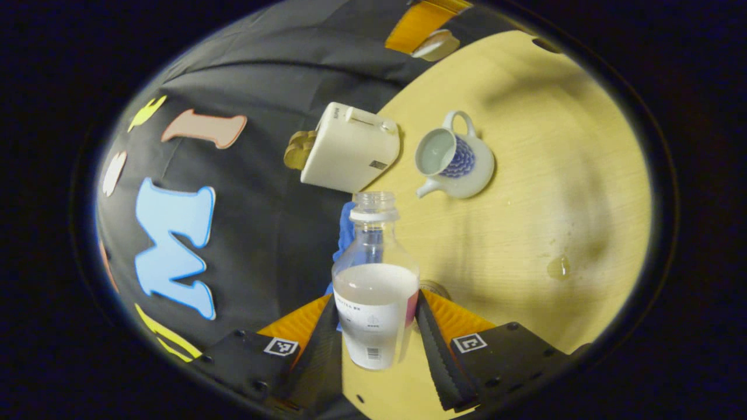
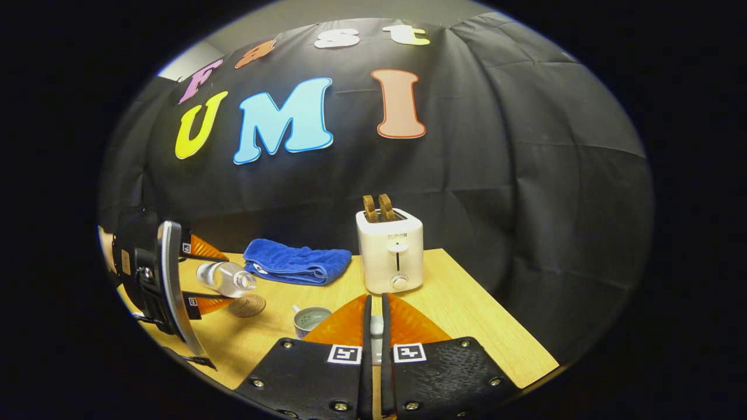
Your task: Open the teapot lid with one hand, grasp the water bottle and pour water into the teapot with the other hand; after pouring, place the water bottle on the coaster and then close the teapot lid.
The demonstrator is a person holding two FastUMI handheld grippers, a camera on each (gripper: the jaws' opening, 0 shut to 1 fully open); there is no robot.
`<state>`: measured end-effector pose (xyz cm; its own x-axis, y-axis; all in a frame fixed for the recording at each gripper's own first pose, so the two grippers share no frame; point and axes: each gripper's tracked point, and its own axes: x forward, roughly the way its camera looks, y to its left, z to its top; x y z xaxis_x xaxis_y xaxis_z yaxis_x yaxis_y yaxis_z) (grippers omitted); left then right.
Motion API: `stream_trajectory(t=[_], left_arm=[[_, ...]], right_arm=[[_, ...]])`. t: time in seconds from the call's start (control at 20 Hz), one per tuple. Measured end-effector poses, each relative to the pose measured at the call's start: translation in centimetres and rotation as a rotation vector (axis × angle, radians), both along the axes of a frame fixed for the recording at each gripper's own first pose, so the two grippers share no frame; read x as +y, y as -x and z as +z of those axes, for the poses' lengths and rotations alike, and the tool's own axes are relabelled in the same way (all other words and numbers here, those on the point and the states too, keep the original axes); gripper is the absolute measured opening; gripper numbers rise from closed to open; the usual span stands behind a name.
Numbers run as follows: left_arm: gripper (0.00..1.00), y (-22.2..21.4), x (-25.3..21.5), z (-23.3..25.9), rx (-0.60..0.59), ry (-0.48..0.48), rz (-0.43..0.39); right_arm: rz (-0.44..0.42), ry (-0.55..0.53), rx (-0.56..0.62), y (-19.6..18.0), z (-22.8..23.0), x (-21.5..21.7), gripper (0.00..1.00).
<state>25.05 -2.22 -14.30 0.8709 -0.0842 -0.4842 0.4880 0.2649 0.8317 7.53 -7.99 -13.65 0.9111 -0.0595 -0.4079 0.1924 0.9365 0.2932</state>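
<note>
My left claw (image 1: 376,326) is clamped on the water bottle (image 1: 376,286); both fingers press on its lower part, one on each side. The bottle has no cap and is about half full of clear water. In the right gripper view I see this same bottle (image 2: 224,277) lying tilted, its open mouth pointing toward the middle of the table, held in the air above the table's left part. The round coaster (image 2: 246,305) lies on the table just under the bottle's mouth and is not touching it.

The teapot (image 1: 455,158) stands on the table (image 1: 554,192) with no lid on it, and its inside looks pale. It is white with a blue pattern, and it stands just beside the toaster (image 1: 353,149), near the back edge of the table. In the right gripper view the open teapot (image 2: 311,319) is partly hidden behind my right claw's fingers.

My right claw (image 2: 376,335) is nearly together, and a small pale thing (image 2: 377,326) sits in the narrow gap between the fingers. I cannot tell for sure what it is.

The toaster has two brown slices in its slots. A folded blue towel (image 2: 295,262) lies near the back edge, left of the toaster. A small wet spot (image 1: 558,266) is on the table, well apart from the teapot.
</note>
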Motion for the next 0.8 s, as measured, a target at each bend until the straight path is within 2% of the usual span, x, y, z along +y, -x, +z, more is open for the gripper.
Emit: stream_trajectory(t=[0.3, 0.8], left_arm=[[0.84, -0.1, -0.9, -1.7, -0.048, 0.372, 0.101], [0.82, -1.6, -3.6, -0.1, -0.191, 0.916, 0.248]], right_arm=[[-0.007, -0.02, -0.024, -1.6, 1.3, 0.7, 0.05], [0.004, -0.026, -0.043, -2.7, 2.3, 2.0, 0.06]])
